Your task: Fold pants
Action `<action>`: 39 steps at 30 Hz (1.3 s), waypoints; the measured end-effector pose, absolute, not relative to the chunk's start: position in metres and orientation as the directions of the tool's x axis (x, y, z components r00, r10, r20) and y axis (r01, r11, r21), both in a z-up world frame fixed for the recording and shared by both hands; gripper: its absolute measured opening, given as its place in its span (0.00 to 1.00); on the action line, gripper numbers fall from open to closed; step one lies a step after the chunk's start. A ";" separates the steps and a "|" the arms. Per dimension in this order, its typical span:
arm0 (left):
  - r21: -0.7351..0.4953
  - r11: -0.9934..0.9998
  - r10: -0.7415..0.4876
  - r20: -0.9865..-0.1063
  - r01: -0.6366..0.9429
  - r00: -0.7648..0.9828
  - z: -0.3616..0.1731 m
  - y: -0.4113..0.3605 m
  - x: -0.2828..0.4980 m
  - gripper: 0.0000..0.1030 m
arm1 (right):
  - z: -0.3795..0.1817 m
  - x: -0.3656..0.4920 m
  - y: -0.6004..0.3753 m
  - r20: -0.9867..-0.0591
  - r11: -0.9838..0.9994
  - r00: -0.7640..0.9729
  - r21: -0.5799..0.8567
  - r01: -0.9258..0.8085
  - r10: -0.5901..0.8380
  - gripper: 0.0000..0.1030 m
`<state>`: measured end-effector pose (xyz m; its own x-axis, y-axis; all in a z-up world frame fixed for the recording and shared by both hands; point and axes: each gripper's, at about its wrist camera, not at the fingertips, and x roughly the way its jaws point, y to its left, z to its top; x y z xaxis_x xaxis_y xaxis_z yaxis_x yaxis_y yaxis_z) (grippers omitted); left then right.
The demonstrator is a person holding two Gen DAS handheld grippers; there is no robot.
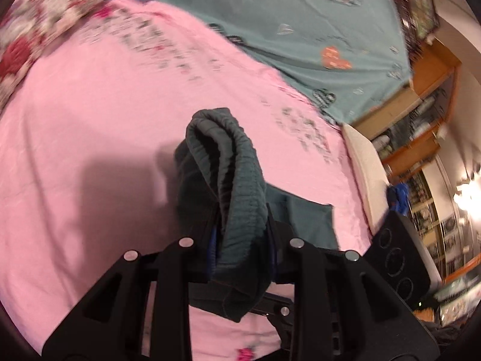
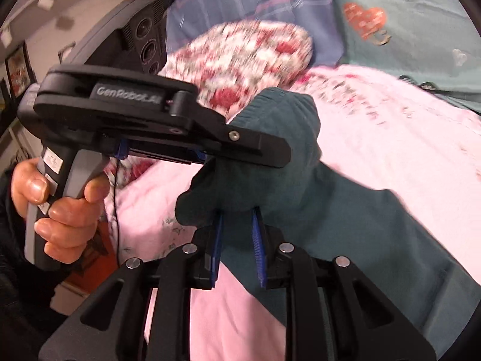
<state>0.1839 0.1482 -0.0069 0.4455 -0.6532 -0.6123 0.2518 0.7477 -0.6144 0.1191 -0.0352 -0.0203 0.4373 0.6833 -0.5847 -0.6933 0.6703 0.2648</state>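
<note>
Dark teal pants (image 1: 240, 162) are bunched at their ribbed waistband, lifted off a pink bedsheet (image 1: 90, 114). My left gripper (image 1: 240, 219) is shut on that waistband, which stands up past its fingertips. In the right wrist view my right gripper (image 2: 237, 215) is shut on the pants (image 2: 345, 219) too, blue pads (image 2: 258, 252) pressing the cloth. The left gripper (image 2: 270, 153) comes in from the left just above, clamped on the same bunch, with a hand (image 2: 60, 210) around its grey handle. The rest of the pants trails down to the right onto the sheet.
A red-and-white floral pillow (image 1: 36, 21) lies at the far left of the bed. A teal blanket with heart prints (image 1: 315, 30) covers the far side. The white bed edge (image 1: 366, 162) and wooden shelves (image 1: 421, 114) stand on the right. The right gripper's black body (image 1: 396, 258) shows low right.
</note>
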 end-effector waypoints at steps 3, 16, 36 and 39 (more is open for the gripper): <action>-0.601 0.709 -0.705 -0.588 0.369 0.397 0.020 0.094 0.176 0.25 | -0.001 0.100 -0.088 -0.538 0.710 0.509 0.272 -0.649 0.672 0.21; -0.653 0.626 -0.727 -0.686 0.427 0.018 -0.073 -0.154 0.179 0.59 | -0.049 0.049 -0.325 -0.686 0.930 0.637 0.338 -0.147 0.350 0.45; -0.601 0.753 -0.658 -0.703 0.268 0.269 -0.059 -0.029 0.159 0.91 | -0.030 0.104 -0.324 -0.770 0.937 0.541 0.328 -0.121 0.339 0.66; -0.611 0.747 -0.664 -0.702 0.261 0.256 -0.066 -0.025 0.158 0.91 | -0.039 0.128 -0.312 -0.856 0.972 0.465 0.229 -0.053 0.227 0.66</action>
<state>0.1576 -0.0252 -0.0664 0.2565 -0.6640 -0.7024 0.2609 0.7473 -0.6111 0.1276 -0.3116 -0.0392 0.4649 0.2267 -0.8558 -0.0527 0.9720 0.2289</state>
